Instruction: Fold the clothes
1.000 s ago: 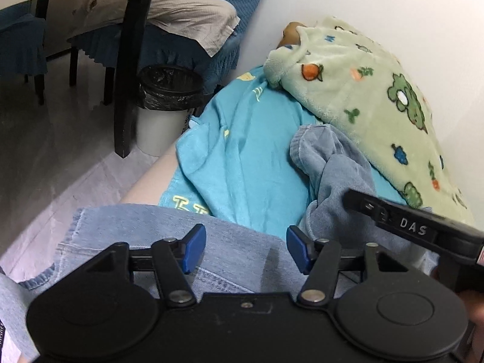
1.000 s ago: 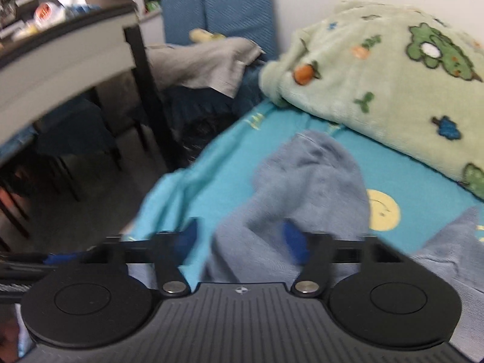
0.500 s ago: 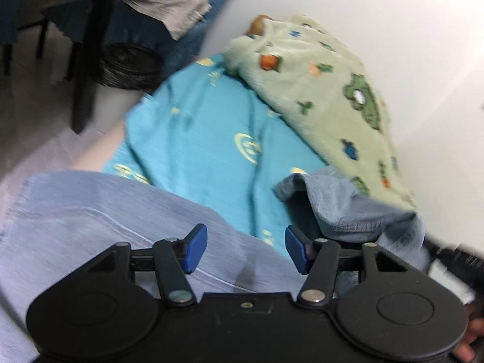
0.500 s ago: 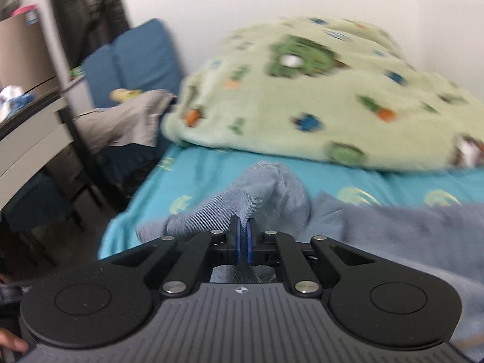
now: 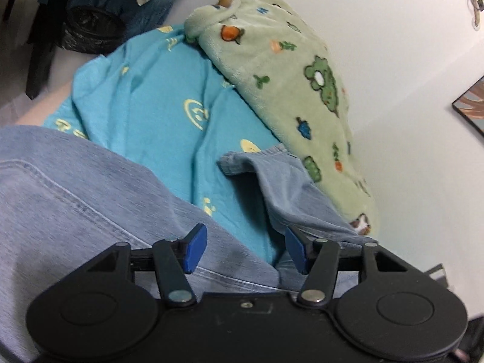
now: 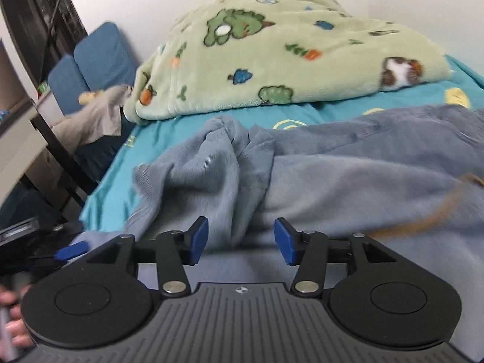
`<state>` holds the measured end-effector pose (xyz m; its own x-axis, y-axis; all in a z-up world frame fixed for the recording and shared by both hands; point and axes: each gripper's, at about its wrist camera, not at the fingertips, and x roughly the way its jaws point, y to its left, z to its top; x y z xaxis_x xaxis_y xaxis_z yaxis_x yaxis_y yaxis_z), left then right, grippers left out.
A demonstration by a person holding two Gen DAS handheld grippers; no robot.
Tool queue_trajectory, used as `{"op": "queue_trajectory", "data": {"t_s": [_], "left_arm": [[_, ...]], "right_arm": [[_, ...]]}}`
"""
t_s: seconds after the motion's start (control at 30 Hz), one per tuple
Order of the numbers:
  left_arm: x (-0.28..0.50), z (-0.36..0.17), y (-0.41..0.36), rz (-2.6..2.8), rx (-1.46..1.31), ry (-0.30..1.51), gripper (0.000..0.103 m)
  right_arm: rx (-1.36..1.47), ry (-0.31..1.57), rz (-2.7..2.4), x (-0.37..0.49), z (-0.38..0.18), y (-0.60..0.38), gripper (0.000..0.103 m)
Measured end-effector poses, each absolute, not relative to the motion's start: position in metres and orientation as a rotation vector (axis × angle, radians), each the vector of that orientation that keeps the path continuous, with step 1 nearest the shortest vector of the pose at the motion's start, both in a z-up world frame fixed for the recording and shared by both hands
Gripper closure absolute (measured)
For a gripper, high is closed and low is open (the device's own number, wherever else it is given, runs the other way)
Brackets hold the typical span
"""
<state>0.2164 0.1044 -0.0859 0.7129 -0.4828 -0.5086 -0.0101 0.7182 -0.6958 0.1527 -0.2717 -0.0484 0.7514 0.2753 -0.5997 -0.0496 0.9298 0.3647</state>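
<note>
Light blue jeans [image 5: 75,199] lie spread on a turquoise bed sheet [image 5: 157,96]. One leg runs under my left gripper [image 5: 245,251], which stands open just above the denim with nothing pinched. The other leg [image 5: 290,187] lies toward the wall with its hem turned up. In the right wrist view the jeans [image 6: 317,178] bunch into a crumpled fold [image 6: 224,151]. My right gripper [image 6: 241,240] hovers low over that cloth; its jaws are opening, denim lies beneath them, and the pads are clear of it. A blue pad of the left gripper [image 6: 71,249] shows at lower left.
A green fleece blanket [image 5: 287,69] with cartoon prints lies heaped along the white wall. Past the bed's end stand a black-lined bin [image 5: 90,30], a dark desk leg [image 6: 60,154] and a blue chair [image 6: 99,57] draped with grey cloth. A hand [image 6: 12,332] shows at lower left.
The right gripper, shut on a fold of the jeans half a second ago, has swung sideways along the bed and let go; its jaws now stand apart. The left view has turned toward the wall.
</note>
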Motion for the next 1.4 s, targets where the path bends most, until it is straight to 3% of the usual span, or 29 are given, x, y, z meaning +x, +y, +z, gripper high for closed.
{"op": "queue_trajectory", "data": {"t_s": [0.2,0.53,0.97,1.07,1.1,1.13,1.2,1.4], "left_arm": [[0.21,-0.086,0.108,-0.318,-0.793,0.734,0.049],[0.212,-0.082,0.086,-0.298,-0.75,0.755,0.049],[0.321,-0.117,0.048,-0.199,-0.925,0.701,0.048],[0.345,-0.118,0.044,-0.174,-0.908,0.701,0.053],[0.351,-0.118,0.045,-0.163,-0.91,0.692,0.064],[0.354,-0.117,0.045,-0.154,-0.905,0.684,0.082],[0.355,-0.109,0.049,-0.143,-0.882,0.664,0.099],[0.333,-0.051,0.085,-0.12,-0.796,0.505,0.1]], "right_arm": [[0.329,0.664,0.128,0.093,-0.042,-0.264,0.05],[0.331,0.628,0.024,0.109,-0.055,-0.281,0.05],[0.475,0.647,0.038,0.113,-0.064,-0.307,0.049],[0.488,0.651,0.053,0.116,-0.067,-0.307,0.048],[0.492,0.655,0.056,0.118,-0.069,-0.308,0.048],[0.494,0.661,0.055,0.12,-0.071,-0.308,0.048],[0.495,0.673,0.051,0.124,-0.076,-0.309,0.048],[0.499,0.678,0.043,0.125,-0.08,-0.309,0.048]]}}
